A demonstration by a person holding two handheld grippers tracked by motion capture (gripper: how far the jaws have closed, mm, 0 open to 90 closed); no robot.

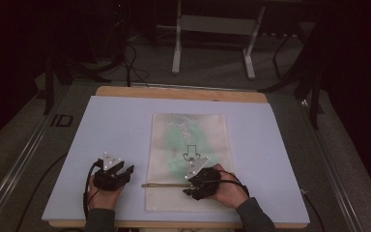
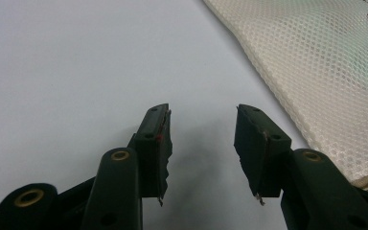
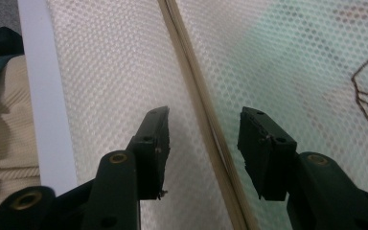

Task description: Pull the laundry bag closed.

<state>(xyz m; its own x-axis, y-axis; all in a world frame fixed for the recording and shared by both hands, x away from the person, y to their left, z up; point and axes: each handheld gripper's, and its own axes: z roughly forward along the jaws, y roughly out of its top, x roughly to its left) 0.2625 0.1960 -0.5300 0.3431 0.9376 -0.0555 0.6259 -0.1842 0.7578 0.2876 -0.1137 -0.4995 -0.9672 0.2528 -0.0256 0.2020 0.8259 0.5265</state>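
A white mesh bag (image 1: 188, 159) lies flat in the middle of a pale blue board (image 1: 116, 125). Something green shows through it, and a black line drawing (image 1: 192, 153) marks its face. A tan zipper strip (image 1: 164, 184) crosses its near end. My right gripper (image 1: 188, 188) points left along that strip. In the right gripper view it (image 3: 203, 112) stands open, with the strip (image 3: 191, 72) running between the jaws, untouched by either. My left gripper (image 1: 127, 172) rests on the board left of the bag. Its own view shows the gripper (image 2: 202, 112) open over bare board, the mesh bag (image 2: 316, 72) to its right.
The board sits on a wooden tabletop whose back edge (image 1: 178, 93) shows beyond it. A white table frame (image 1: 212, 29) and cables (image 1: 130, 63) are on the floor behind. A person's ribbed sleeve (image 3: 0, 120) lies past the board's near edge.
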